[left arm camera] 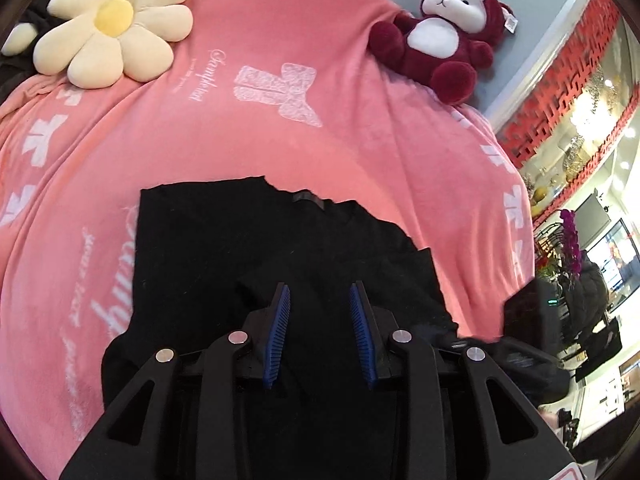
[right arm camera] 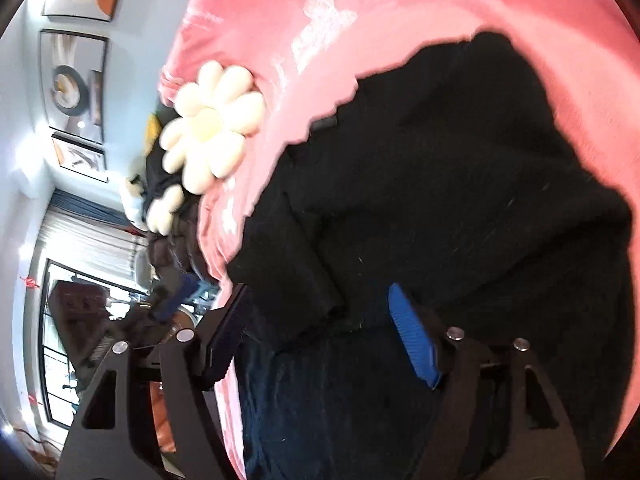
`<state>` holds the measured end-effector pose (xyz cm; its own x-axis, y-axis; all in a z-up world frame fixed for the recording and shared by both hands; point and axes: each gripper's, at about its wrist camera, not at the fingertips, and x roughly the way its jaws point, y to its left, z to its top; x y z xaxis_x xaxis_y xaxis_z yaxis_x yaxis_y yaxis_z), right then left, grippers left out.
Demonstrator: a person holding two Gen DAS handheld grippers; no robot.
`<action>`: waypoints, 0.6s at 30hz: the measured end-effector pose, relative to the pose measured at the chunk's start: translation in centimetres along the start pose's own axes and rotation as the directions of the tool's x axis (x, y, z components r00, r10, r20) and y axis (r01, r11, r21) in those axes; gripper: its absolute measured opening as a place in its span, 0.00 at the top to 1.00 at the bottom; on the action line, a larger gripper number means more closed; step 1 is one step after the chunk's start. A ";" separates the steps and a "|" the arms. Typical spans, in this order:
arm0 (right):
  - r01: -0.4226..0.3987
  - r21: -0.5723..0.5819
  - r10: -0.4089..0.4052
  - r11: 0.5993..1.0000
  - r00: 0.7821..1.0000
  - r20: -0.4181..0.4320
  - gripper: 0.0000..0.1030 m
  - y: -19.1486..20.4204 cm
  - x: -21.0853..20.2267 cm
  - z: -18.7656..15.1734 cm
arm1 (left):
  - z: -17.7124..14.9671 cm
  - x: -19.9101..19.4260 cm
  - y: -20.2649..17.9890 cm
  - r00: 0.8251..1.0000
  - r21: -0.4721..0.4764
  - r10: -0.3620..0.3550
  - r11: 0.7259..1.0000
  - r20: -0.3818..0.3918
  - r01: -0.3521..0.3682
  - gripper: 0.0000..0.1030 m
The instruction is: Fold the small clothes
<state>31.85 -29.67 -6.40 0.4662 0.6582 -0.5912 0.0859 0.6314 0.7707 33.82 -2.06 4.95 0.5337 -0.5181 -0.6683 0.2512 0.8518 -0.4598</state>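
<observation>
A black garment (left arm camera: 248,248) lies partly folded on a pink blanket (left arm camera: 280,140); its collar label faces away from me. My left gripper (left arm camera: 320,300) hovers just over the garment's near part with jaws open and nothing between the blue pads (left arm camera: 280,320). In the right wrist view the same black garment (right arm camera: 460,184) fills the middle. My right gripper (right arm camera: 320,308) is open wide, with a bunched fold of the black cloth lying between its jaws, not pinched. The left gripper (right arm camera: 172,300) shows blurred at the left in that view.
A cream flower cushion (left arm camera: 112,24) lies at the blanket's far left and shows in the right wrist view (right arm camera: 212,124). A maroon and white plush bear (left arm camera: 444,36) sits at the far right. The blanket's edge drops off at right, beyond it a room with furniture.
</observation>
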 end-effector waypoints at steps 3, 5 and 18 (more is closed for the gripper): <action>0.032 -0.077 -0.033 0.997 0.999 -0.004 0.34 2.1 1.8 -0.3 | -0.2 -0.5 0.6 1.000 -0.034 -0.014 0.999 0.001 0.014 0.72; 0.093 -0.154 -0.103 0.984 0.993 -0.055 0.63 3.8 4.1 -0.7 | -0.5 -1.0 1.2 1.000 -0.036 -0.001 0.999 0.003 0.001 0.72; 0.793 -0.321 -0.729 0.518 0.605 0.320 0.87 0.5 -8.5 5.6 | -2.8 -2.3 6.3 0.992 -0.062 0.115 0.991 -0.051 -0.118 0.70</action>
<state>32.86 -37.25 0.41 0.5011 -0.1929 -0.8436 0.1316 0.9805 -0.1461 31.86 4.31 1.95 0.5175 -0.4200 -0.7456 0.1358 0.9005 -0.4130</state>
